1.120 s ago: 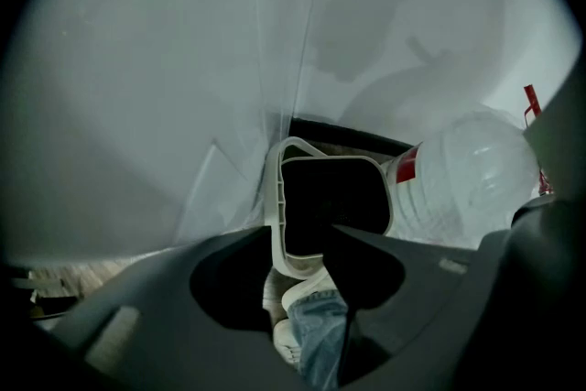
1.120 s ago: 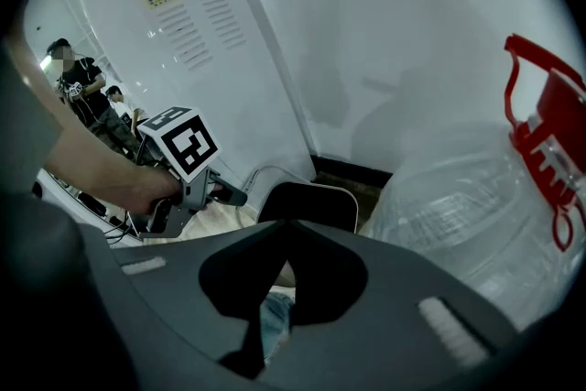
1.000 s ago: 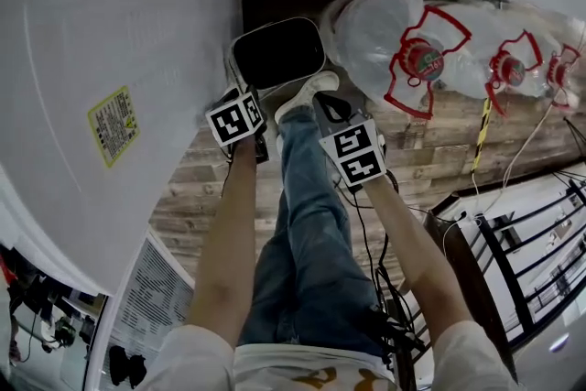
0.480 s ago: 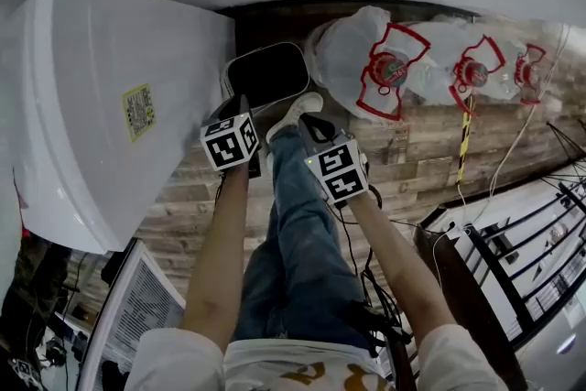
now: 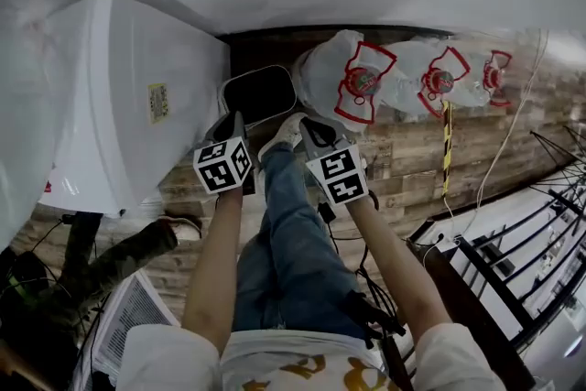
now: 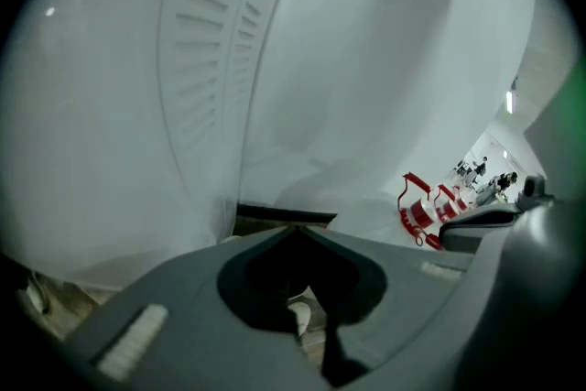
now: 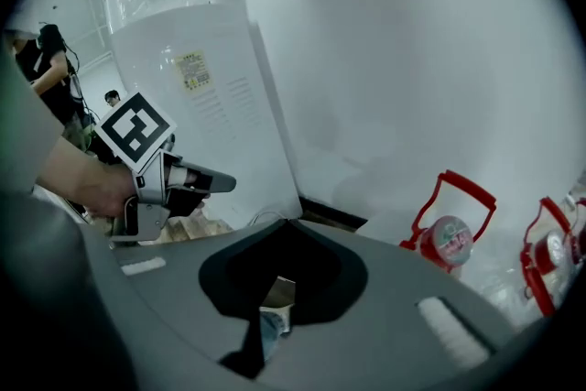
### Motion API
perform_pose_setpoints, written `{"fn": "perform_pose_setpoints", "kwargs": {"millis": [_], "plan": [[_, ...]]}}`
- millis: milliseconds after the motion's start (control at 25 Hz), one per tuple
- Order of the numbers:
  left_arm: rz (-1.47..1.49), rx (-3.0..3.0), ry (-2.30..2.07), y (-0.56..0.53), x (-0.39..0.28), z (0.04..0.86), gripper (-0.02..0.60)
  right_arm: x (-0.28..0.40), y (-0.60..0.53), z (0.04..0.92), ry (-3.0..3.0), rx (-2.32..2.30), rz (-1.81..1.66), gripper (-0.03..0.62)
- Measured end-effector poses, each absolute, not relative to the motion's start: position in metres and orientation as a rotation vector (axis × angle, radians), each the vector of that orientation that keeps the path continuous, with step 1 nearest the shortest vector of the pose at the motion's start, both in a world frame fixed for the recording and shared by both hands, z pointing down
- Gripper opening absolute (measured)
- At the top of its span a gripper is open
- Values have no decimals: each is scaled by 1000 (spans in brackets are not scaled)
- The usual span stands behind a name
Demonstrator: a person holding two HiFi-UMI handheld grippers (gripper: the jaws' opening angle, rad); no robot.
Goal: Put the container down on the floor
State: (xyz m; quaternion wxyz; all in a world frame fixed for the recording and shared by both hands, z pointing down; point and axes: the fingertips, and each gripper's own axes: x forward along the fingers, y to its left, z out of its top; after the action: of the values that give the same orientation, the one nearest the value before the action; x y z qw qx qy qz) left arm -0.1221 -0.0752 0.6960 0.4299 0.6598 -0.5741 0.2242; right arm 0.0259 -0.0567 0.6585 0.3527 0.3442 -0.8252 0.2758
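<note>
Head view, toward 12 o'clock: a dark, rounded-rectangular container [image 5: 259,94] with a pale rim, flat on the wood-plank floor [image 5: 412,156] against the wall. At its 9 o'clock, a smooth white appliance [image 5: 119,105] bearing a yellow label; at its 3 o'clock, clear, bulging plastic water jugs [image 5: 320,73] with red handles. At its 6 o'clock, just beside the near edge, left gripper [image 5: 234,119] and right gripper [image 5: 308,124], flanking a pale shoe [image 5: 282,131]. In both gripper views, matte grey fingers [image 6: 174,298] pressed together tip to tip, clamping nothing.
</note>
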Motion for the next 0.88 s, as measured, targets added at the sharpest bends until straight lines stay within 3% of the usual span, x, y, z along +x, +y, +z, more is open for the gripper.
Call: {"fn": "perform_pose_setpoints", "kwargs": {"millis": [880], "plan": [[365,1936,-1408,-72,-92,483,2,17,-79,451,-2332,1134,545,28]]}}
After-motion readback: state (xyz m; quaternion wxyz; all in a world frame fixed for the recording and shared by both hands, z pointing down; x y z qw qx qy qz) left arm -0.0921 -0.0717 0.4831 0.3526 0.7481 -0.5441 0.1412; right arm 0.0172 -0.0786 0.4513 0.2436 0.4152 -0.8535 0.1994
